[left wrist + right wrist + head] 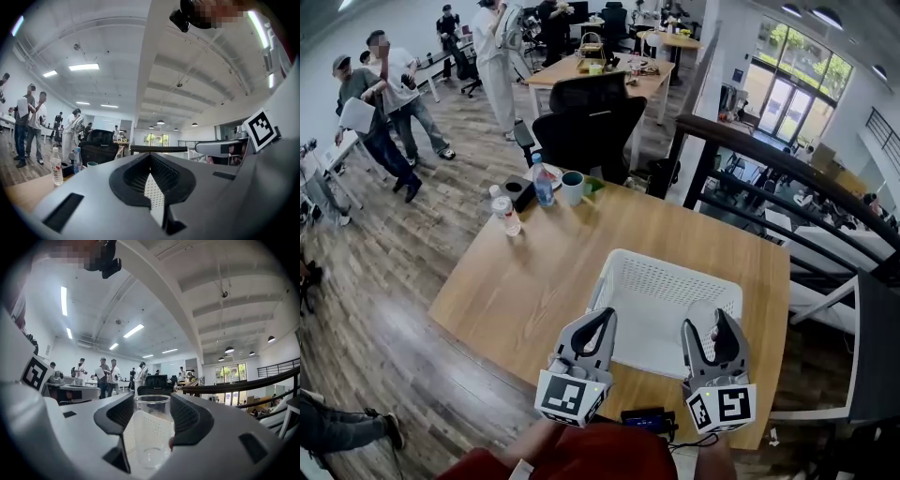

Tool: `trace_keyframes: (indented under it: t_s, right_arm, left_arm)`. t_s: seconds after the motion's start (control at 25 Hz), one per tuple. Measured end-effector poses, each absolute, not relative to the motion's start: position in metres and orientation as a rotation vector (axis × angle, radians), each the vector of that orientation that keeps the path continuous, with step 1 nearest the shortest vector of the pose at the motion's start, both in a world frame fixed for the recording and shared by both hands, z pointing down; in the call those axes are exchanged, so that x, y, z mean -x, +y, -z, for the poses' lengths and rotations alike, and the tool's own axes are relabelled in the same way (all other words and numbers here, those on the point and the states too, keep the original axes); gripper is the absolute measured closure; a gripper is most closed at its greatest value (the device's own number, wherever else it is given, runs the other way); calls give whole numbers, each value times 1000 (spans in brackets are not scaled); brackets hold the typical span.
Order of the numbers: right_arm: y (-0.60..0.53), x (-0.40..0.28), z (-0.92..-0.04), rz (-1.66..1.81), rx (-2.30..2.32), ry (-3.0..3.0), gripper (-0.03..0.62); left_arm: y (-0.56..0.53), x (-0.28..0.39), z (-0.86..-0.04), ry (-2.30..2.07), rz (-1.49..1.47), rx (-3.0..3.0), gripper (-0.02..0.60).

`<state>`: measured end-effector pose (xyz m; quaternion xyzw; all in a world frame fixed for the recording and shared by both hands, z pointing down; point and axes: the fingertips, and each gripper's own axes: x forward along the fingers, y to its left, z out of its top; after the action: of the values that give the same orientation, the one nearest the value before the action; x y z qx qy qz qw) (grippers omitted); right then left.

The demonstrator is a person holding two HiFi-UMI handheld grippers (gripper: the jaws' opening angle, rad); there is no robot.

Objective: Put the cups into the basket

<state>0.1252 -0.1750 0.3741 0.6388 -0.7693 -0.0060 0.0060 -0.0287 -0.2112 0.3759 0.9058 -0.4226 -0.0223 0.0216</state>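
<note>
A white perforated basket (630, 281) stands on the wooden table (534, 272) near its front edge. My right gripper (713, 323) hangs over the basket's right front corner, shut on a clear glass cup (151, 427) that stands upright between the jaws. In the head view that cup (704, 317) shows only faintly. My left gripper (602, 319) hovers over the basket's left front part with its jaws together and nothing in them. A dark green mug (573, 187) stands at the table's far edge.
Two water bottles (504, 212) (543, 180) and a black box (521, 192) stand by the mug at the far left corner. A black office chair (595, 122) is behind the table. A dark railing (787, 173) runs along the right. People stand at the back left.
</note>
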Motion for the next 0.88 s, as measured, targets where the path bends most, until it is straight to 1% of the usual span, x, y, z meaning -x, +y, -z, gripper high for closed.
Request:
trace_keyframes:
  t_s: [0.88]
  right_arm:
    - [-226,-117,-419,-91,-1807,-2351,344]
  left_arm:
    - [-221,46,-387,-1370,69,-2736,575]
